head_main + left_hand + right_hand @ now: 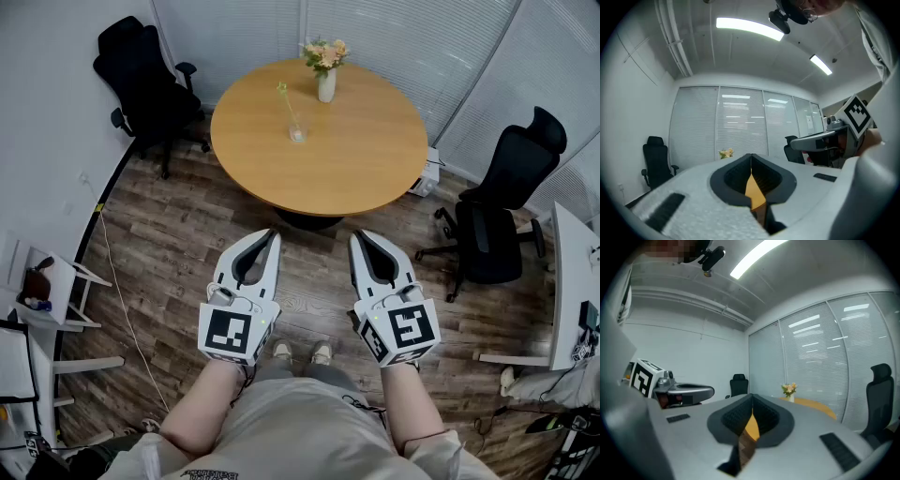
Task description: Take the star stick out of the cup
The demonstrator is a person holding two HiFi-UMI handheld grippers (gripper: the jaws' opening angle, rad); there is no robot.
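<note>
In the head view a small clear cup (296,134) stands near the middle of the round wooden table (375,159). A thin star stick (287,105) leans up out of the cup, with its pale yellow star at the top. My left gripper (273,233) and right gripper (359,234) are held side by side over the floor, short of the table's near edge and well apart from the cup. Each has its jaws together at the tip and holds nothing. In the gripper views the left gripper (751,155) and the right gripper (752,396) are both shut. Neither of those views shows the cup.
A white vase of flowers (325,71) stands at the table's far side, and the flowers (789,389) also show in the right gripper view. Black office chairs stand at the back left (145,80) and at the right (497,220). A white shelf (52,291) is at the left, a desk (572,281) at the right.
</note>
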